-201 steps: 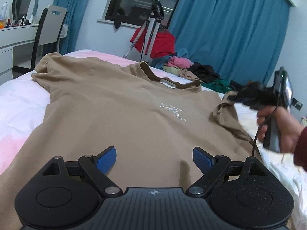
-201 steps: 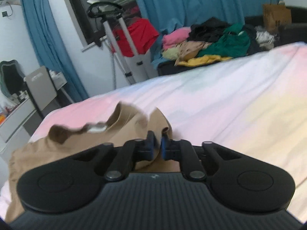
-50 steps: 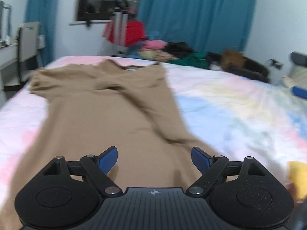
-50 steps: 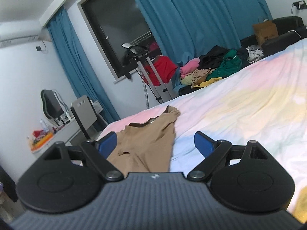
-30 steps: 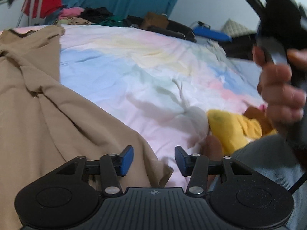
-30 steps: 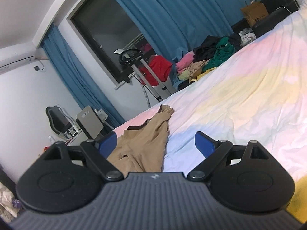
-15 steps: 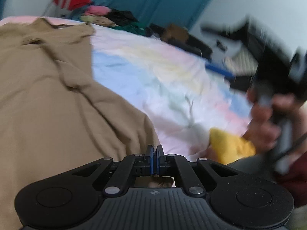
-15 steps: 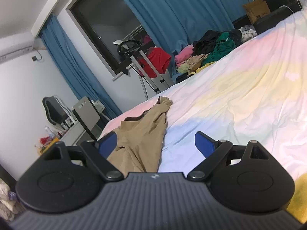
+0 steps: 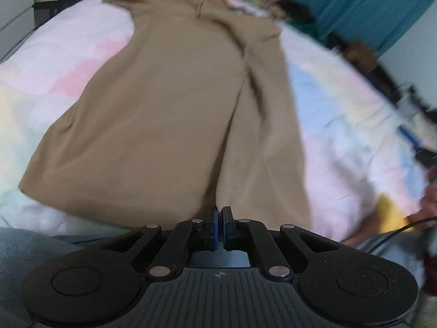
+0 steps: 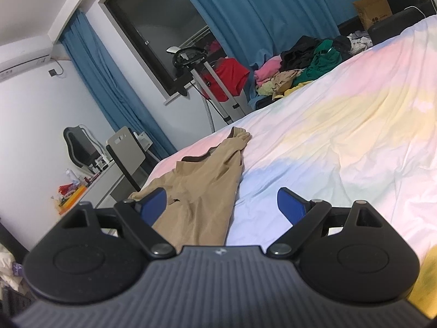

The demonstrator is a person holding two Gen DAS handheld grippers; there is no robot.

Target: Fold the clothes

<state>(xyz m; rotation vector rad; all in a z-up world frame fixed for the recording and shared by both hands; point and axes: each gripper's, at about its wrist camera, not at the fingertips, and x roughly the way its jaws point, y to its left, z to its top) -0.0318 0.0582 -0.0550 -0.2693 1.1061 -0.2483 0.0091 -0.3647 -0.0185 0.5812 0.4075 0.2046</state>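
my left gripper [image 9: 219,220] has its blue pads pressed together at the near hem of the shirt [image 9: 174,104]; the cloth runs right down to the tips, and i take it as pinched between them, though the picture is blurred there. my right gripper [image 10: 221,203] has its two blue pads [image 10: 290,207] wide apart, holding nothing, hovering above the bed [image 10: 341,142].

the shirt is tan, soft and matte, a thin knit. it lies lengthwise on the bed, hem near me and collar at the far end. its right side is folded over the body, leaving a long straight ridge down the middle and a narrow panel beside it. the left sleeve sticks out at the far left corner. in the right wrist view the shirt [image 10: 202,191] shows as a long narrow strip tapering toward a bunched point at the far end, with a dark band at the collar.

the bed sheet is pale with washed patches of pink, yellow and blue, lightly creased. a bit of yellow cloth [image 10: 426,281] sits at the near right edge.

past the bed are blue curtains [image 10: 259,13], a dark window [image 10: 158,38], a stand with a red garment [image 10: 229,78], a heap of mixed clothes [image 10: 303,63], a grey chair [image 10: 125,150] by a desk and a brown paper bag [image 10: 372,8].
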